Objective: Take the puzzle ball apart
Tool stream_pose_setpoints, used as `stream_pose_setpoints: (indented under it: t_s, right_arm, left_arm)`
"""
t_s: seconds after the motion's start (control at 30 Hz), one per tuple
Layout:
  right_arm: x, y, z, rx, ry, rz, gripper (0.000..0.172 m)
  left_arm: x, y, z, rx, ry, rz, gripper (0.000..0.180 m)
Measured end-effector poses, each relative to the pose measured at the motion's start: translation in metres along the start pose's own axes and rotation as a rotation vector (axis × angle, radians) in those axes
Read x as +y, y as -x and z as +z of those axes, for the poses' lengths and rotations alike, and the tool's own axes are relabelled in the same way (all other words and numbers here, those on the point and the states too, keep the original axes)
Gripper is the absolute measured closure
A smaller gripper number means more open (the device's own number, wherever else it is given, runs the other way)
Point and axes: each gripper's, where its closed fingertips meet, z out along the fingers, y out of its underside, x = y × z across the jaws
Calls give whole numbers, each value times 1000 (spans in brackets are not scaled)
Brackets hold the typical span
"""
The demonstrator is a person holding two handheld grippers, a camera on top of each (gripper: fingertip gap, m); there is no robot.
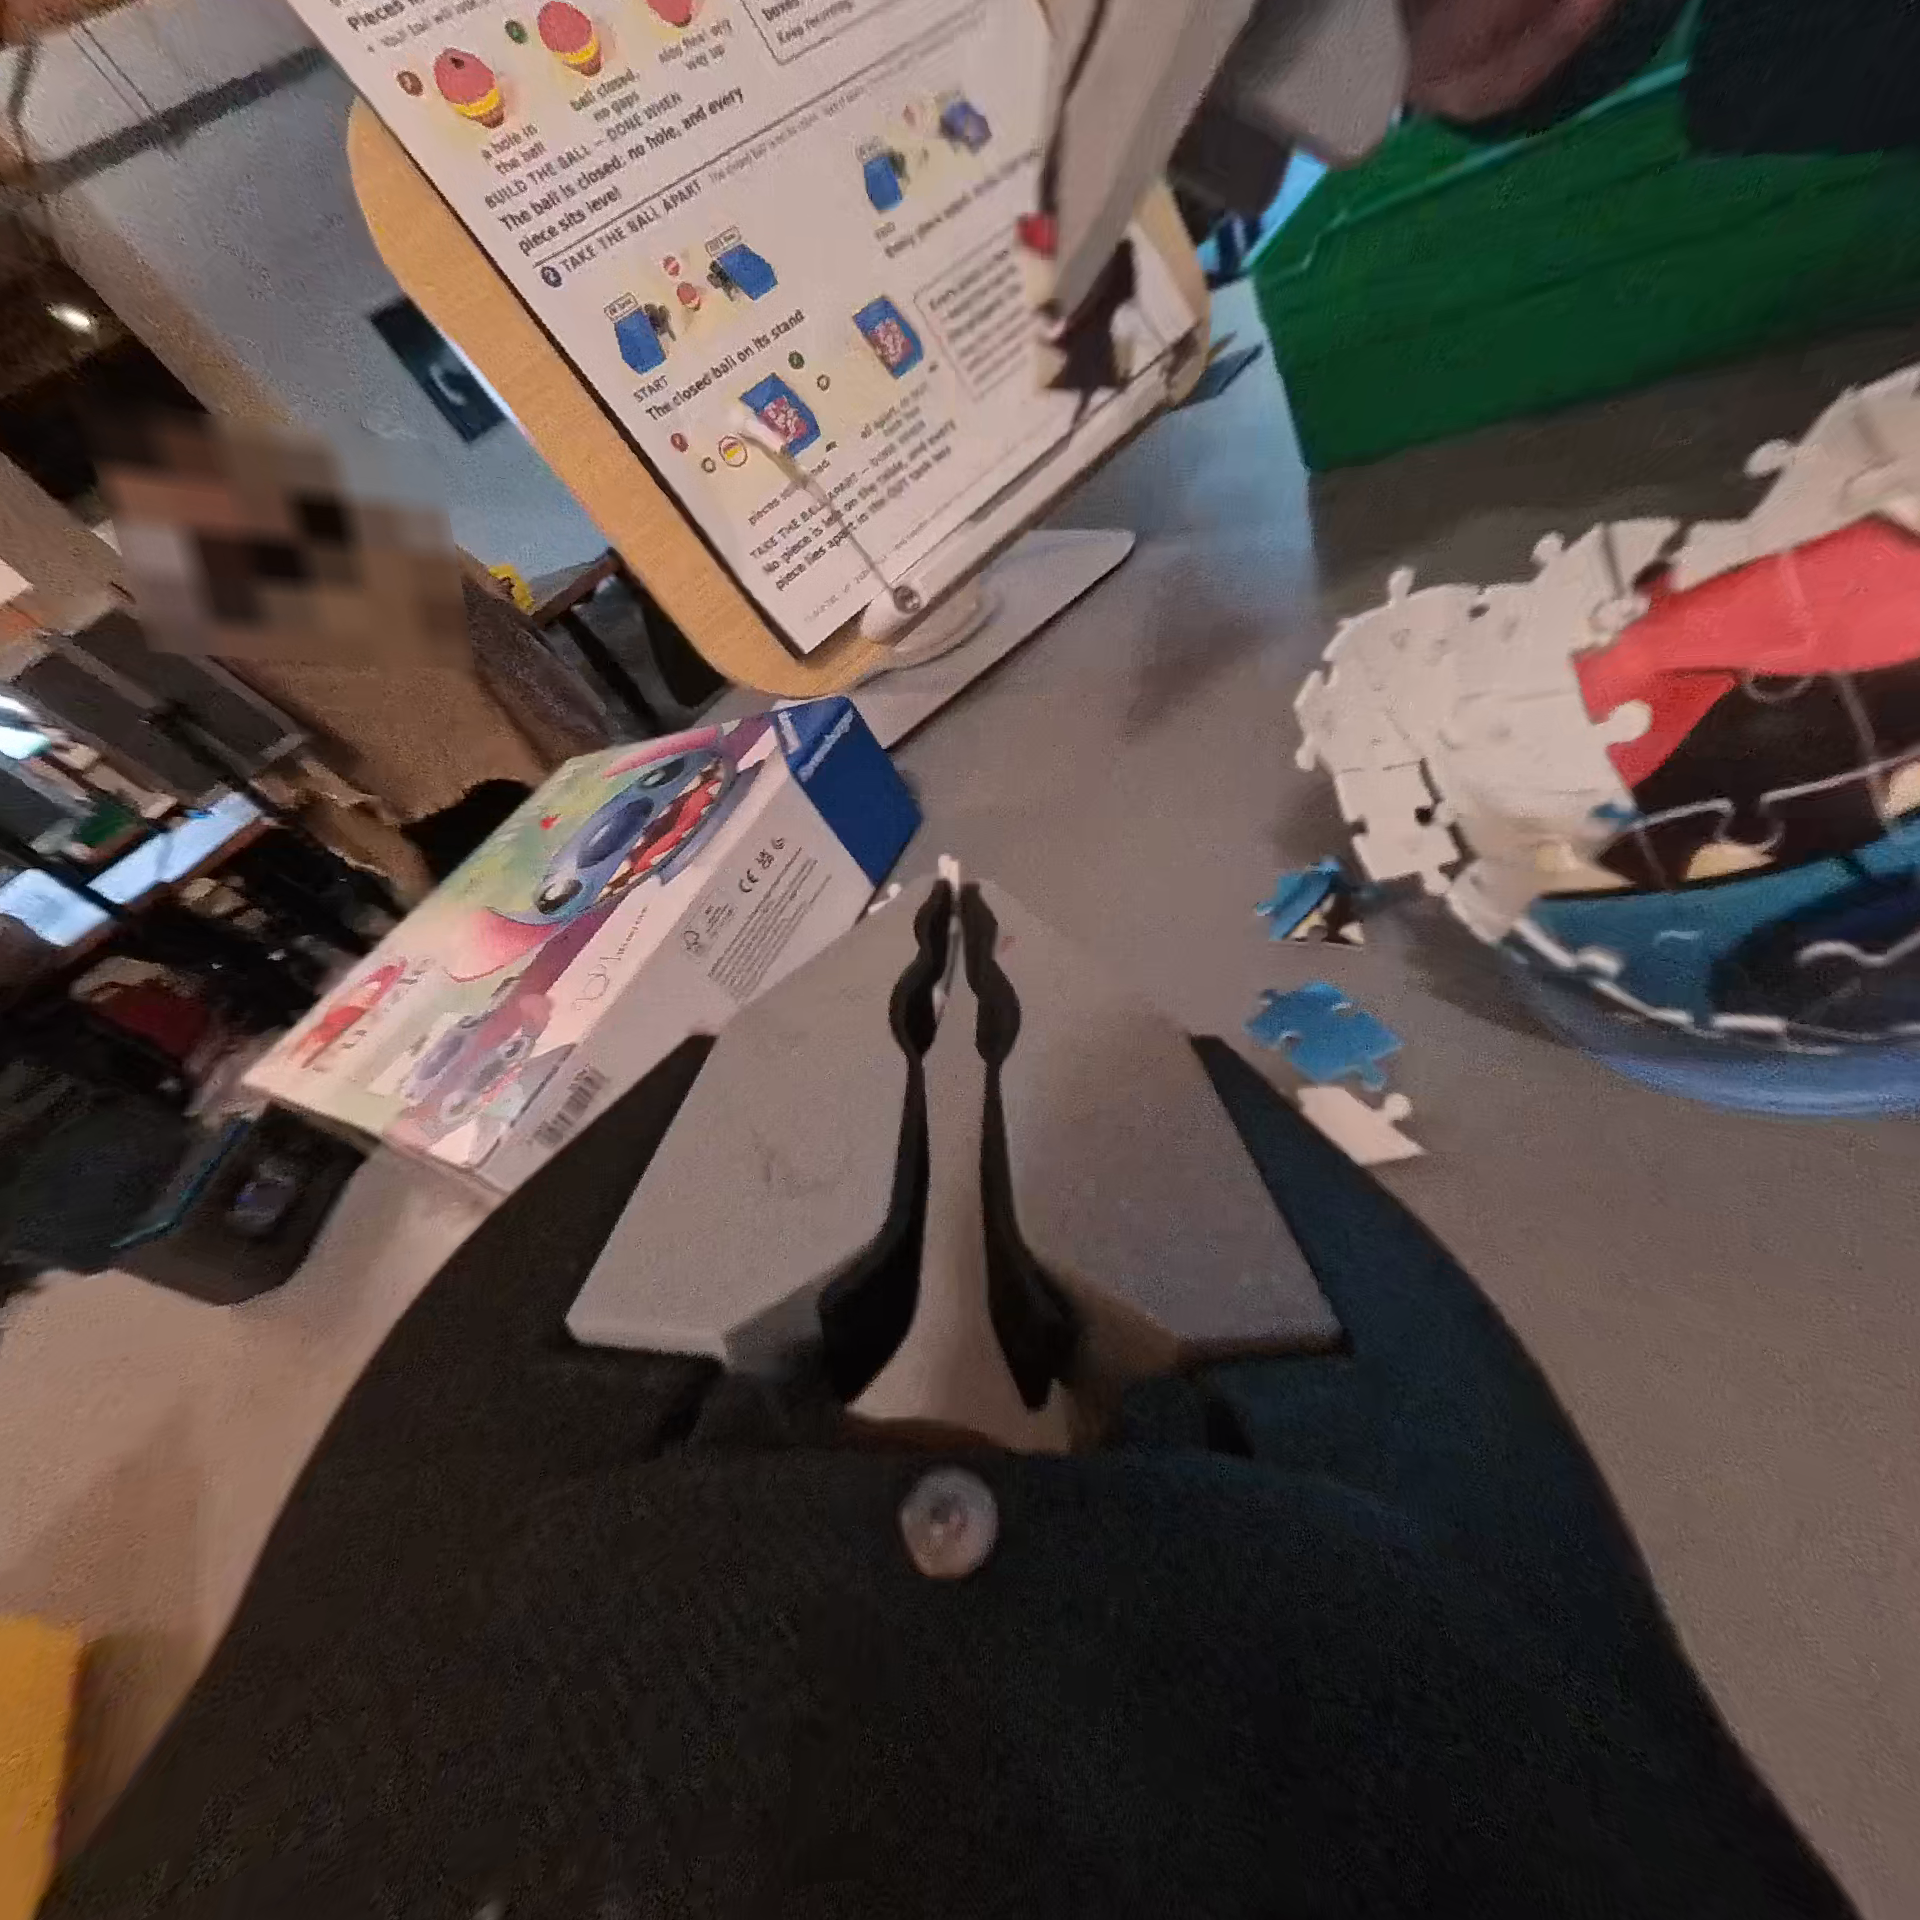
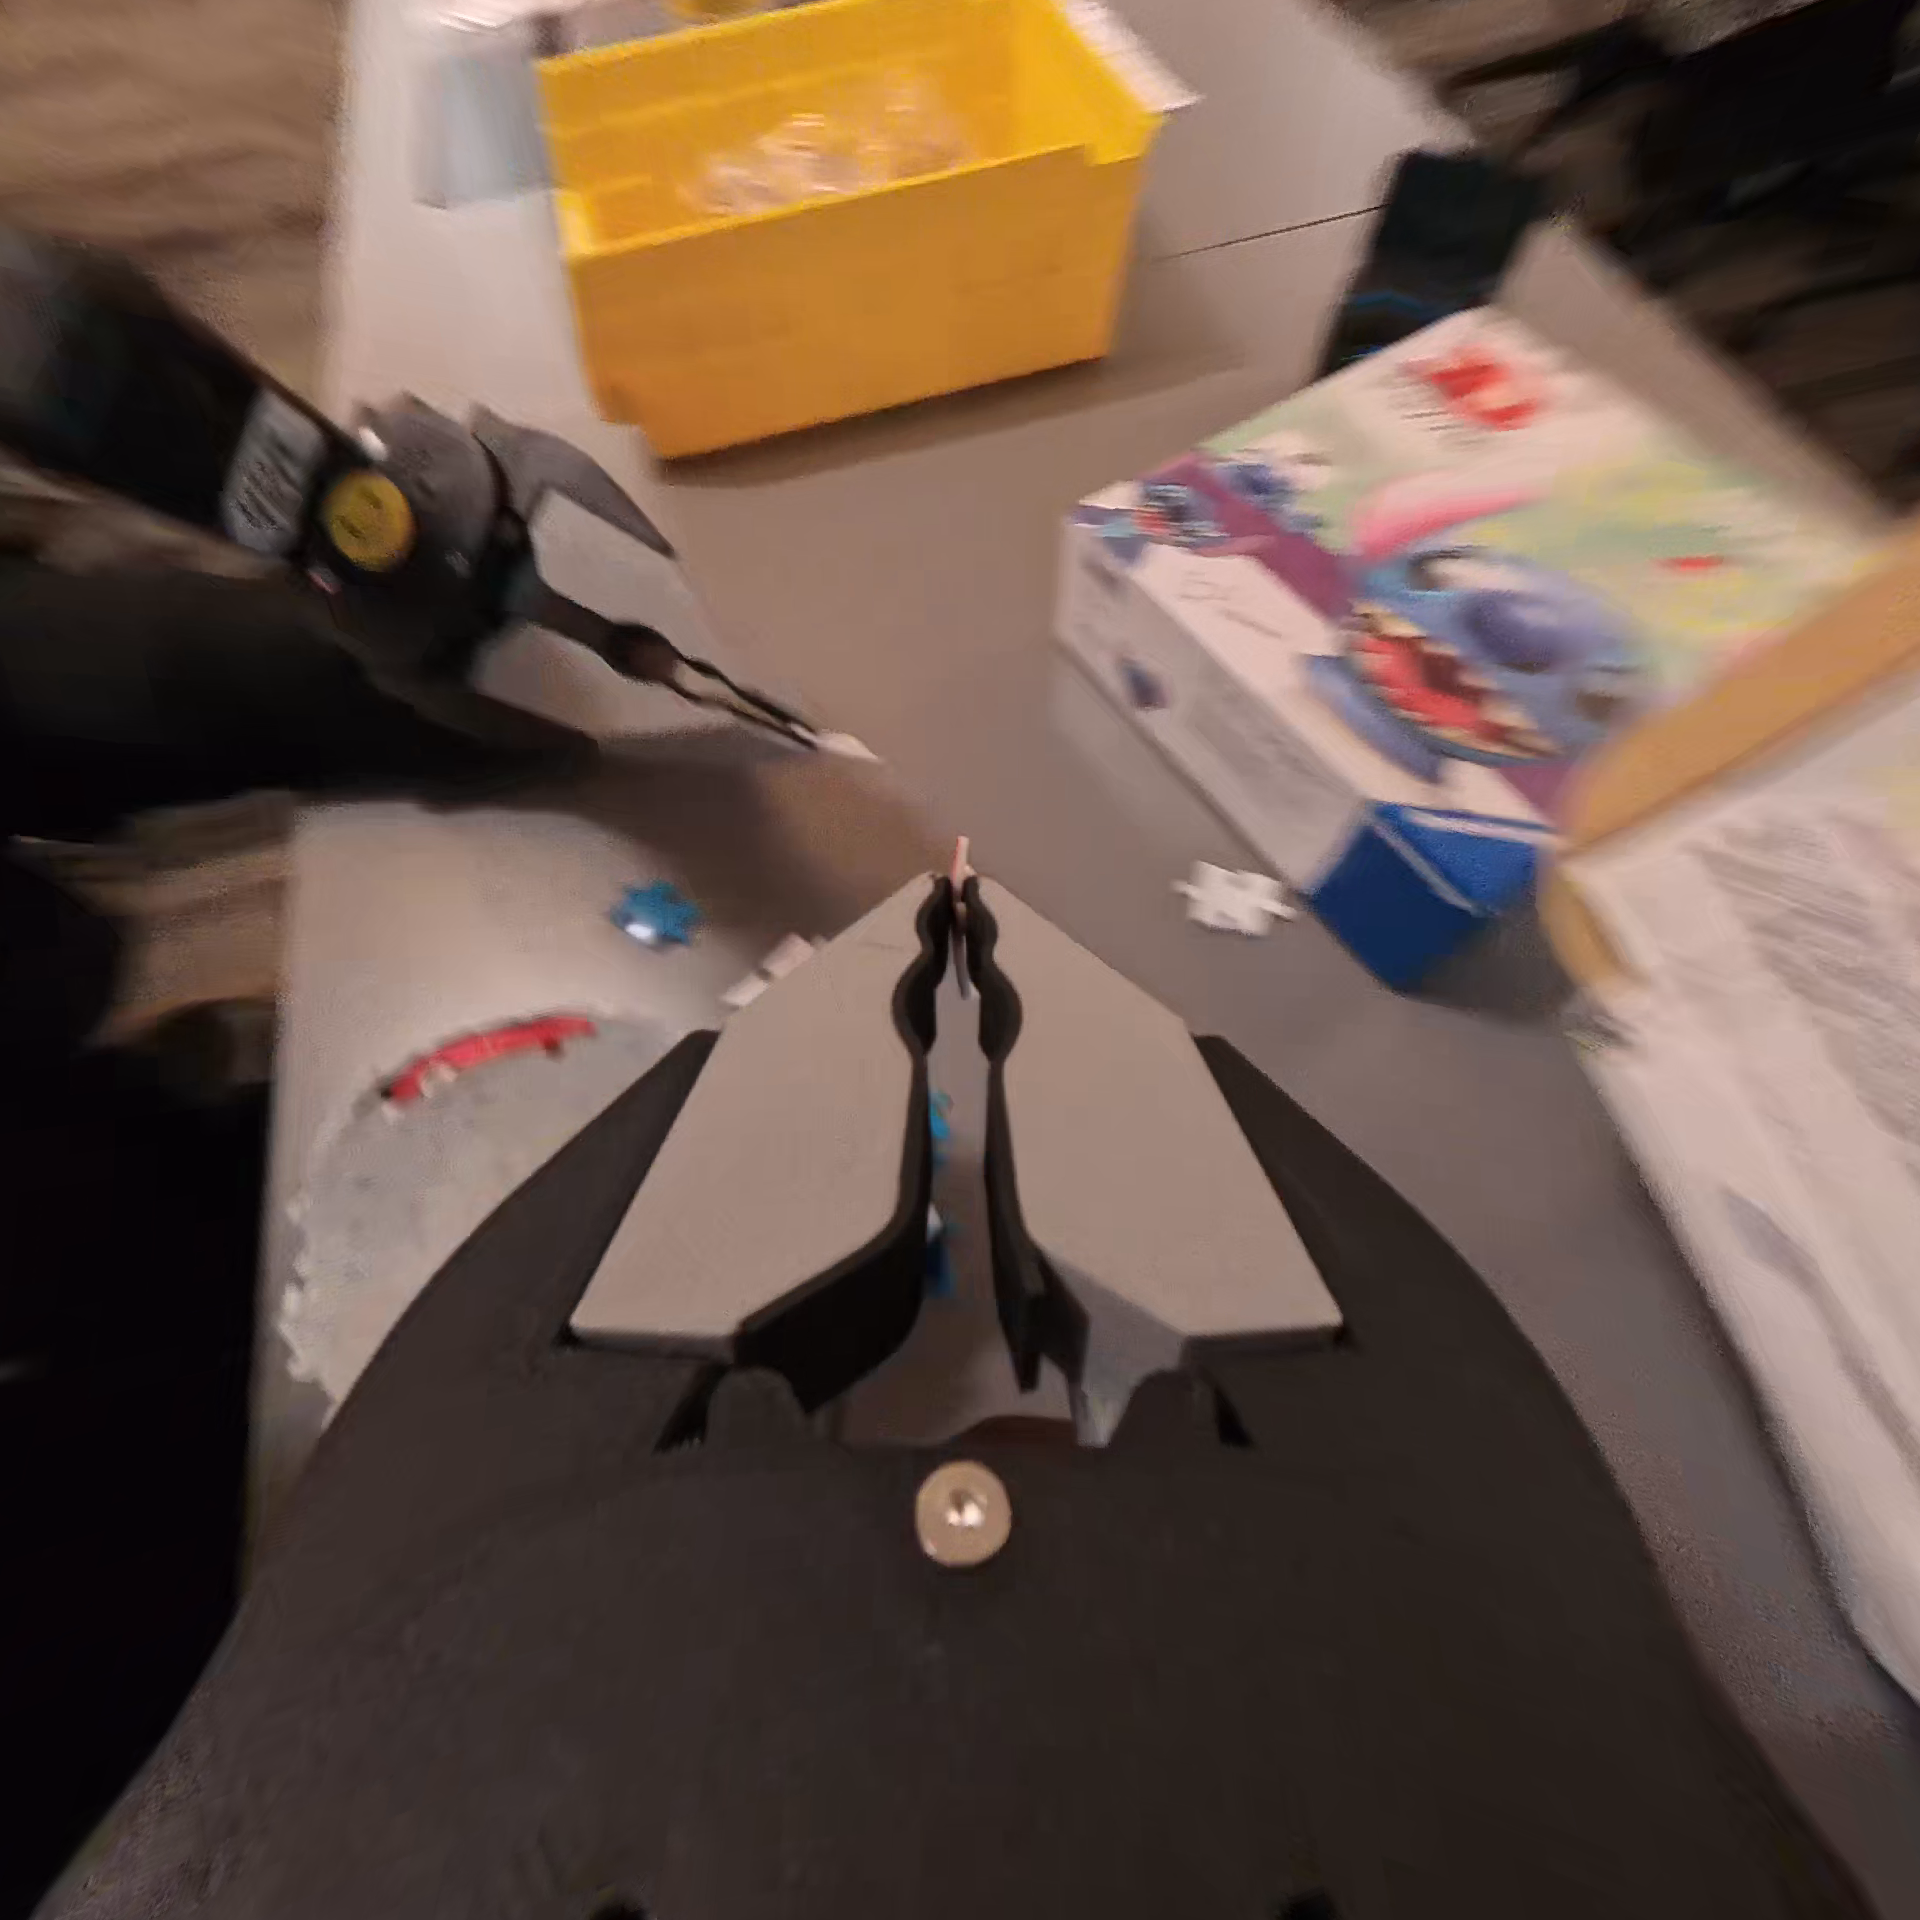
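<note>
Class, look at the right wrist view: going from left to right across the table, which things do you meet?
The other, left gripper → loose blue puzzle piece → this view's own right gripper with jaws shut on a thin piece → loose white puzzle piece → puzzle box

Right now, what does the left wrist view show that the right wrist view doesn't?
Left wrist only: the instruction sheet on its stand, the green bin, and the ball puzzle's coloured inside.
Right wrist only: the yellow bin and the left gripper seen from outside, a pale puzzle piece at its tips.
Both: grey table, puzzle box, loose blue piece.
</note>
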Motion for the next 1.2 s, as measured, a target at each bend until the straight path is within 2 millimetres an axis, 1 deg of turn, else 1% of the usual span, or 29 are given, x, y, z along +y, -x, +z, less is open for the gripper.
stream_pose_setpoints:
  t_s: [0.03,0.07,0.1,0.17,0.23,0.27,0.3,0.33,0.37,0.4,0.47,0.5,0.57,0.6,0.63,0.67,0.73,0.8,0.83,0.87,0.9,0.93,1.0,1.03,1.07,1.1,1.13,1.17,1.2]
  right_arm:
    - [8,-7,-26,96,-3,-18,172]
    - [20,-20,-54,209,4,-9,172]
    - [36,-38,-84,332,23,19,172]
    - [81,-81,-148,566,99,83,172]
    - [141,-123,-207,790,264,146,172]
    - [172,-139,-233,880,367,193,156]
    - [198,-149,-254,950,450,247,136]
    - [212,-151,-266,985,482,292,126]
    - [213,-148,-267,982,449,313,127]
    - [200,-138,-257,934,365,307,127]
    - [154,-105,-220,762,168,247,131]
    - [128,-84,-196,650,74,218,133]
    - [79,-27,-140,333,-81,186,132]
    - [61,2,-115,182,-122,169,131]
    - [47,26,-94,67,-142,142,128]
    - [36,43,-77,1,-154,110,129]
    - [22,61,-49,-49,-158,44,131]
    - [18,72,-26,-78,-131,-3,134]
    - [16,76,-17,-89,-122,-19,138]
    - [15,81,-10,-106,-115,-41,146]
    - [14,83,-6,-105,-117,-66,162]
    - [13,83,-4,-88,-119,-90,169]
    - [14,86,-3,-86,-107,-110,172]
    - [16,83,-7,-64,-99,-107,172]
    - [19,76,-14,-26,-88,-103,172]
    - [23,68,-26,28,-81,-99,172]
    - [28,54,-43,102,-74,-94,172]
    - [35,34,-66,198,-58,-78,172]
    - [46,8,-94,315,-29,-49,172]
  left_arm:
    - [-4,-2,-2,44,-30,-60,180]
    - [-8,-3,-4,75,-66,-112,180]
    - [-13,-4,-6,105,-98,-148,180]
    - [-22,-18,-10,235,-140,-202,180]
    - [-29,-24,-8,295,-151,-250,180]
    - [-34,-30,-7,347,-152,-262,180]
    - [-43,-32,-7,369,-170,-268,180]
    - [-51,-31,-5,366,-189,-268,180]
    - [-59,-33,-4,381,-198,-270,180]
    - [-68,-38,-5,423,-209,-276,180]
    - [-87,-43,-5,469,-264,-283,180]
    - [-95,-46,-4,488,-285,-286,180]
    - [-105,-56,-2,559,-311,-284,180]
    - [-110,-60,-2,577,-331,-282,180]
    - [-114,-65,-2,604,-351,-276,180]
    - [-116,-69,-3,626,-361,-276,180]
    - [-118,-75,-4,648,-357,-280,180]
    - [-120,-73,-5,634,-377,-293,180]
    - [-122,-75,-8,656,-389,-305,180]
    - [-123,-76,-10,668,-397,-320,180]
    - [-123,-74,-9,657,-393,-331,180]
    - [-121,-72,-8,646,-386,-340,180]
    - [-115,-65,-4,615,-359,-372,176]
    - [-113,-63,-4,615,-350,-384,171]
    - [-111,-59,-4,606,-345,-393,162]
    - [-108,-53,-5,583,-338,-397,163]
    - [-104,-45,-6,546,-323,-394,165]
    - [-96,-36,-5,505,-287,-381,166]
    - [-84,-30,-5,479,-230,-363,164]
